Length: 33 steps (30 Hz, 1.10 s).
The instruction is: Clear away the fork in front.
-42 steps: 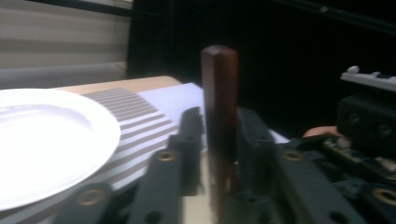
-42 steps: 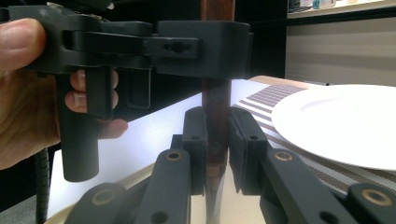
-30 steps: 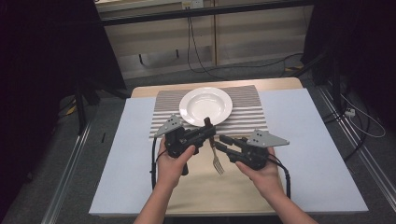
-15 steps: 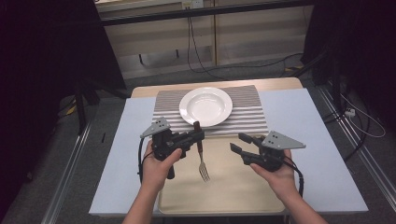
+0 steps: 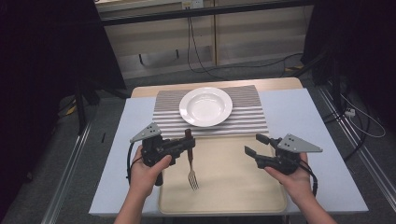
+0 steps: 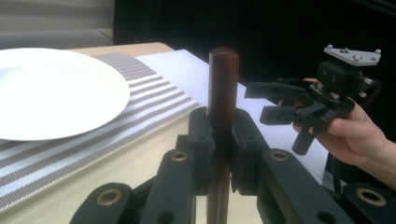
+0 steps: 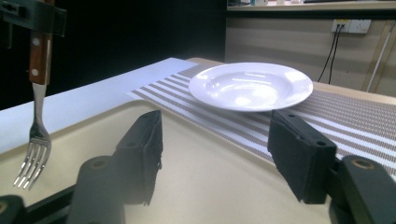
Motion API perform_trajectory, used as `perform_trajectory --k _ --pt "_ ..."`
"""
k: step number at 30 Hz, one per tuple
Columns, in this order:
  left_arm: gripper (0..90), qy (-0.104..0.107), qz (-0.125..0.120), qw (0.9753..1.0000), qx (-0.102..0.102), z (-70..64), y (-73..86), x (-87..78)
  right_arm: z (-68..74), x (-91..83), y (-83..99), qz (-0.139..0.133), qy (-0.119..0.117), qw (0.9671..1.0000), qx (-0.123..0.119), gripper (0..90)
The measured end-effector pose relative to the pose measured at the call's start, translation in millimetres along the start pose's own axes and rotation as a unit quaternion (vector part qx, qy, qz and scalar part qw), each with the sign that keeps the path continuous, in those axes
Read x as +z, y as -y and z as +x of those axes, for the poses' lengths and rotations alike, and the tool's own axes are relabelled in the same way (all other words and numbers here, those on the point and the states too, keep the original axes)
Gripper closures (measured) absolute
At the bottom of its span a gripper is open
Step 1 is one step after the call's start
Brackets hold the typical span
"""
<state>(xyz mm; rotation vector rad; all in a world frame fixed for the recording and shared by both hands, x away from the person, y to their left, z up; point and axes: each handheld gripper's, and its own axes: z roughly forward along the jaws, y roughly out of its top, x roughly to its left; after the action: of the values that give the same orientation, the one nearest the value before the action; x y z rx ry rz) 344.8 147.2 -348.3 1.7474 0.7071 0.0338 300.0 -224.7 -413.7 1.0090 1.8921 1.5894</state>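
Observation:
A fork (image 5: pixel 190 164) with a brown wooden handle (image 6: pixel 223 86) hangs tines down over the beige tray (image 5: pixel 233 186). My left gripper (image 5: pixel 187 143) is shut on its handle, jaws pressed to both sides. In the right gripper view the fork (image 7: pixel 33 135) dangles at far left, clear of the tray. My right gripper (image 5: pixel 255 145) stands open and holds nothing, over the tray's right side; it is also seen in the left gripper view (image 6: pixel 266 100). A white plate (image 5: pixel 206 106) rests on the striped placemat (image 5: pixel 250 114) behind the tray.
The tray lies on a pale sheet (image 5: pixel 299 116) covering the table. Dark curtains stand on both sides and cables (image 5: pixel 201 51) trail on the floor behind. Metal rails (image 5: pixel 355 154) run along the table's right side.
Both hands have drawn apart: the left gripper went left with the fork, and the right gripper let go of it and moved right, now open.

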Motion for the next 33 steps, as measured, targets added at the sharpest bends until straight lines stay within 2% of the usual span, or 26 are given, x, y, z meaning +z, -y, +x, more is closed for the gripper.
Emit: perform_trajectory --k 8,13,22,29,33 --pt "80.5 -0.004 0.011 0.9999 -0.010 6.7 3.1 -9.6 -6.2 -5.4 6.4 0.010 -0.001 0.9999 0.005 27.4" --pt "80.5 -0.006 0.019 0.9996 -0.019 12.1 6.0 -13.5 -9.3 -9.2 9.4 0.017 0.006 0.9998 0.005 21.3" --pt "80.6 -0.002 0.029 0.9993 -0.025 17.5 9.5 -16.5 -14.2 -15.5 12.5 0.027 0.011 0.9996 0.001 18.8" --pt "80.5 0.004 0.036 0.9989 -0.030 20.7 11.8 -18.1 -16.8 -16.7 14.9 0.028 0.009 0.9995 0.008 17.6" --pt "80.6 0.005 0.035 0.9987 -0.036 22.2 13.0 -18.9 -17.0 -16.6 17.5 0.039 0.009 0.9992 0.004 15.9"
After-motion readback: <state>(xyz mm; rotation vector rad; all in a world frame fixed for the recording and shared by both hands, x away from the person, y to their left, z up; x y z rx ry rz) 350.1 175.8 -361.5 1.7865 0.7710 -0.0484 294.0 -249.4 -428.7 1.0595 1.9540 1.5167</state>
